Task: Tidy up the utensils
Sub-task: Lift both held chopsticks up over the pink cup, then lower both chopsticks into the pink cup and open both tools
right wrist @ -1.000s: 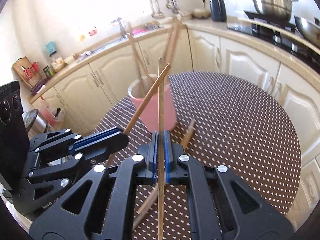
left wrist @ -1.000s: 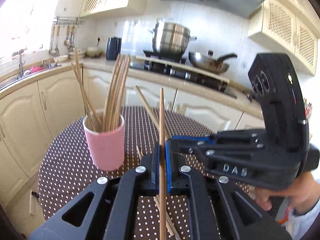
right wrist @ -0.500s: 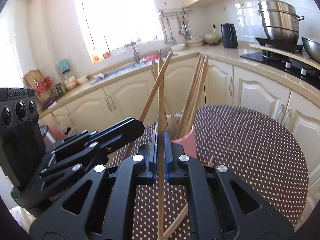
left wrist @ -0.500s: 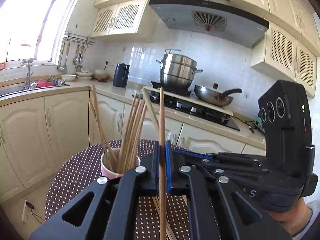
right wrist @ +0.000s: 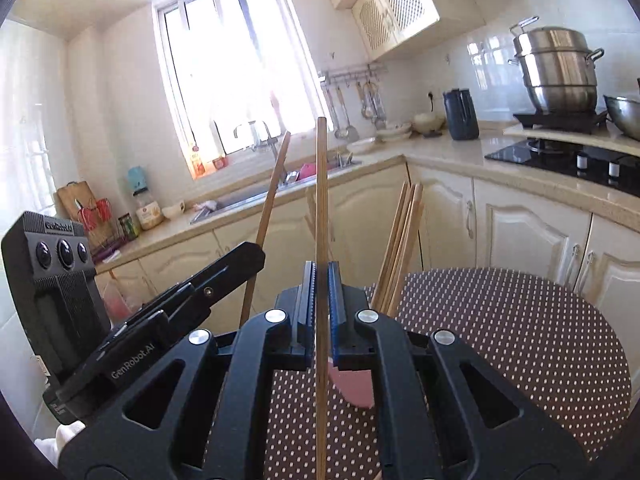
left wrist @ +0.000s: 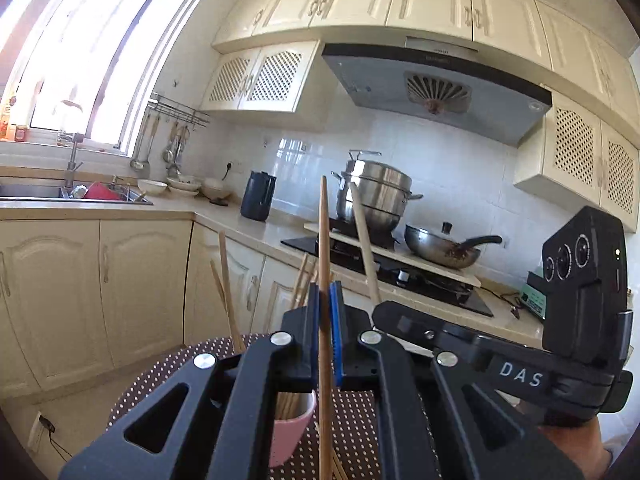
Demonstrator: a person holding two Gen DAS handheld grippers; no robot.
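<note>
Two wooden chopsticks (left wrist: 325,240) (right wrist: 321,192) upright; more in pink cup (right wrist: 354,386)

Each chopstick (left wrist: 325,264) clamped upright looks like bare, matt wood, as do the chopsticks (right wrist: 402,240) standing in the cup (left wrist: 290,432), which has a smooth pink glazed look. The left gripper (left wrist: 325,320) and right gripper (right wrist: 321,300) are matt black plastic with shiny metal screws. The table (right wrist: 520,340) wears a dotted brown cloth. Far right, the steamer pot (right wrist: 556,68) is polished steel.
</note>
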